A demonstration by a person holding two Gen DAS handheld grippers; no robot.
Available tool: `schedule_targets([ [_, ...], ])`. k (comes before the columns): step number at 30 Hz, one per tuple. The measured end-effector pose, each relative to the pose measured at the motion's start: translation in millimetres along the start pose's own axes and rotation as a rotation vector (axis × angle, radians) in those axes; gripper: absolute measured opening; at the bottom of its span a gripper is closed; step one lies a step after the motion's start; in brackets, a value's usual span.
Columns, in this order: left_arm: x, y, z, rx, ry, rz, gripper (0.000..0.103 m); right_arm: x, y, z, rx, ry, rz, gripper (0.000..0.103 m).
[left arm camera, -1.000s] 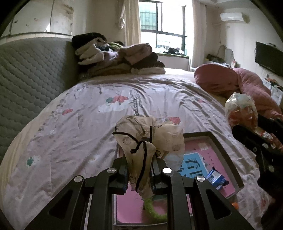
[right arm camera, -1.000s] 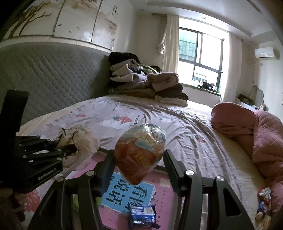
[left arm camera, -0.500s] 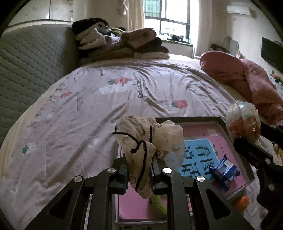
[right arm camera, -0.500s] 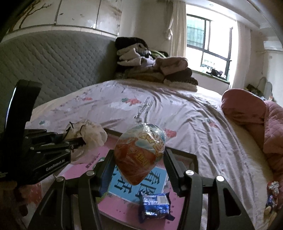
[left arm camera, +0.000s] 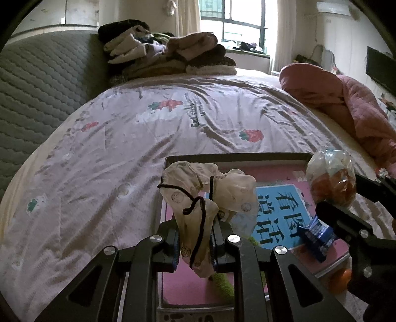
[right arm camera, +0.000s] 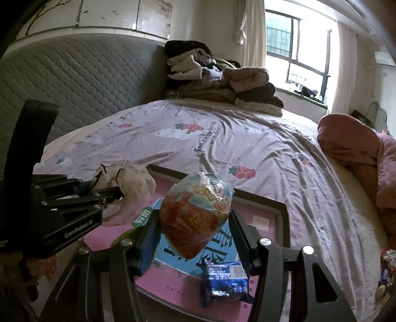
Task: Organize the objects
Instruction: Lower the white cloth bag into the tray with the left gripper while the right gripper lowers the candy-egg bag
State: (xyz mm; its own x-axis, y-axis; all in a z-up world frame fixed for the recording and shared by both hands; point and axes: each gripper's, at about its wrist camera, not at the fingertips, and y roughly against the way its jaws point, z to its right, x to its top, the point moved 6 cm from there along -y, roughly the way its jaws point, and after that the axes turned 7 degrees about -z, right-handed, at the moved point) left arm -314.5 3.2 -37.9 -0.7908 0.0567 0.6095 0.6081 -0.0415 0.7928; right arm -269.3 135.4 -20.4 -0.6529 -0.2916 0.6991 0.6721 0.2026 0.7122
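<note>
We record a bed under a strawberry-print quilt [left arm camera: 198, 119], with a grey quilted headboard [left arm camera: 44, 81] to its left. Folded clothes [left arm camera: 168, 54] are piled at its far end, a pink comforter [left arm camera: 346, 104] is bunched at right, and a window [left arm camera: 232, 22] stands beyond.

can't see the tray [left arm camera: 237, 156] near edge, my left gripper [left arm camera: 195, 244] covers it. green thing [left arm camera: 224, 284] mostly hidden under the cloth pouch [left arm camera: 210, 198]. orange obj [left arm camera: 342, 277] behind right gripper [right arm camera: 195, 232], can't id. small wrappers [right arm camera: 386, 270] cut off at the frame edge.

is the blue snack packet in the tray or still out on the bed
In the tray. The blue snack packet lies on the pink floor inside the dark-framed tray, beside the blue sheet.
</note>
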Motion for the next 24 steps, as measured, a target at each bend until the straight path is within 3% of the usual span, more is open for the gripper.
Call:
schedule_targets([
  [24,-19.3,-31.8,2.9,0.032,-0.046,-0.090,0.020,-26.1,-35.5,-12.5,0.065,0.034,-0.137,0.055],
])
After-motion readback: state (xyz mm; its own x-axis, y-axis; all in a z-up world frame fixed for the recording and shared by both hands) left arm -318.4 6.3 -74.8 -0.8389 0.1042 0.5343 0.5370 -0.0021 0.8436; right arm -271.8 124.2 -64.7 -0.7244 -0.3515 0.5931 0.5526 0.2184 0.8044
